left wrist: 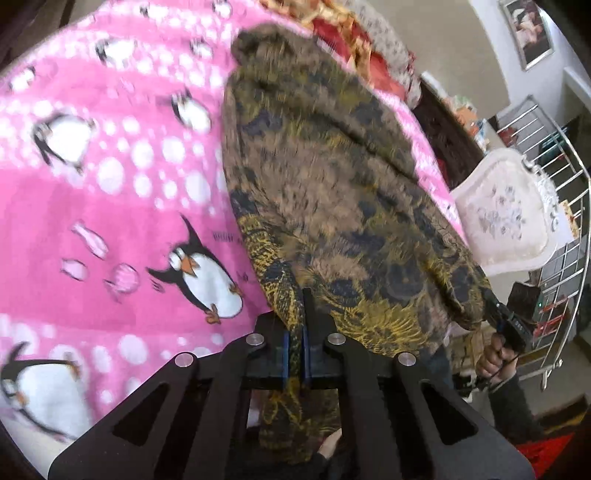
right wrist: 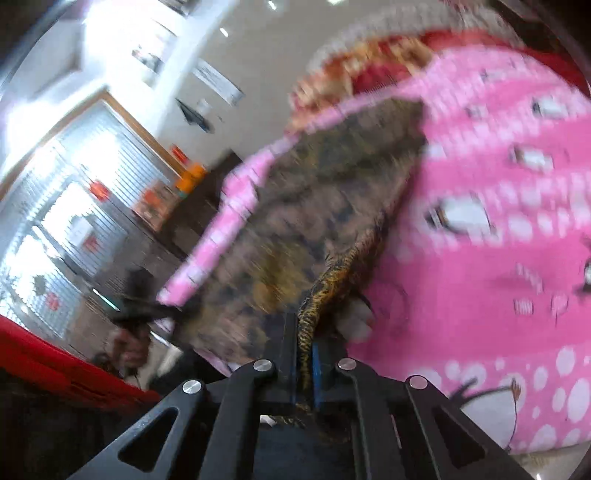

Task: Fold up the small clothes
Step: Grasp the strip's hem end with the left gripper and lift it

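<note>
Left tongs (left wrist: 297, 332): closed on the near hem of the patterned garment (left wrist: 332, 177); the gold-printed edge runs between the blue pads at lower centre of the left wrist view.
Right tongs (right wrist: 304, 343): closed on another edge of the same garment (right wrist: 303, 206); cloth is pinched between the pads at lower centre of the right wrist view. They also show at the lower right of the left wrist view (left wrist: 508, 325), held by a hand (left wrist: 496, 360).
Garment position: centre of both views, hanging from the two grips and stretching away to the upper centre, its far end resting on the pink penguin blanket (left wrist: 110, 206).
Reason for hold: judged, two grips along one edge keep the cloth taut and flat so it can be laid over on itself in a clean fold.
Bearing surface: the blanket fills the left of the left wrist view and the right of the right wrist view (right wrist: 498, 258).
Surroundings: red-and-gold cloth (left wrist: 347, 33) at top centre; white cushioned chair (left wrist: 506, 218) and metal rail (left wrist: 565, 229) at right; window (right wrist: 70, 206) at left of the right wrist view.
Obstructions: none lies on the blanket beside the garment. Motion blur hides fine detail of the far corners.
</note>
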`<action>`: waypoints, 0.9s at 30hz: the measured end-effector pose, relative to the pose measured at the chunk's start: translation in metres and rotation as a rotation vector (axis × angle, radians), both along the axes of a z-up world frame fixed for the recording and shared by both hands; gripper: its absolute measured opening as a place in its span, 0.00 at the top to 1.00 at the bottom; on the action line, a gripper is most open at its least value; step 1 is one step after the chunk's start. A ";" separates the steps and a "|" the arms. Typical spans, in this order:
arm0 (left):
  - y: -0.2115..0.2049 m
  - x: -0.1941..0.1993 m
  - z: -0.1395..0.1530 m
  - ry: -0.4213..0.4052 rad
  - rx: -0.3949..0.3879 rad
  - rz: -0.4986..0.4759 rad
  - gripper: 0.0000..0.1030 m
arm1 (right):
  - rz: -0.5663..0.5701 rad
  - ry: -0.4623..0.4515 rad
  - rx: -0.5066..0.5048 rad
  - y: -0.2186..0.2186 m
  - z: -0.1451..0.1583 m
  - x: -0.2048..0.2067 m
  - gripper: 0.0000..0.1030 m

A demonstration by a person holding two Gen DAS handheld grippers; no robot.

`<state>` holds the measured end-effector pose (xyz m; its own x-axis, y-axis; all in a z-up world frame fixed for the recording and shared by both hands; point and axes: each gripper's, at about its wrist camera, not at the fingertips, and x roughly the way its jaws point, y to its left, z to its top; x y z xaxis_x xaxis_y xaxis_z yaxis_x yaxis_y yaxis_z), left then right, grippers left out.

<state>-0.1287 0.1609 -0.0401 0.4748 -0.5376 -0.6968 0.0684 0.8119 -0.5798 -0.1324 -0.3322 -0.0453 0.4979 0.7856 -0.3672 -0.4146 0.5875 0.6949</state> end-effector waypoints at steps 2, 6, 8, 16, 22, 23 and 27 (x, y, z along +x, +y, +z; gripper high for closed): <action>0.007 -0.006 0.013 -0.042 -0.025 0.010 0.97 | -0.032 -0.030 0.060 -0.006 0.014 -0.006 0.95; 0.025 -0.023 0.041 -0.118 -0.058 0.030 0.97 | -0.018 -0.103 0.119 -0.013 0.042 -0.026 0.97; 0.034 -0.034 0.047 -0.130 -0.076 0.042 0.97 | -0.016 -0.132 0.135 -0.015 0.055 -0.038 0.97; 0.046 -0.078 0.053 -0.129 -0.132 0.014 0.97 | -0.067 -0.164 0.177 -0.041 0.074 -0.078 0.97; 0.050 -0.046 0.061 -0.160 -0.192 0.122 0.97 | -0.130 -0.138 0.196 -0.052 0.069 -0.064 0.97; 0.052 -0.037 0.065 -0.166 -0.191 0.134 0.97 | -0.142 -0.138 0.185 -0.052 0.072 -0.053 0.97; 0.052 0.030 0.080 -0.181 -0.143 0.161 0.97 | -0.190 -0.117 0.134 -0.049 0.076 0.010 0.97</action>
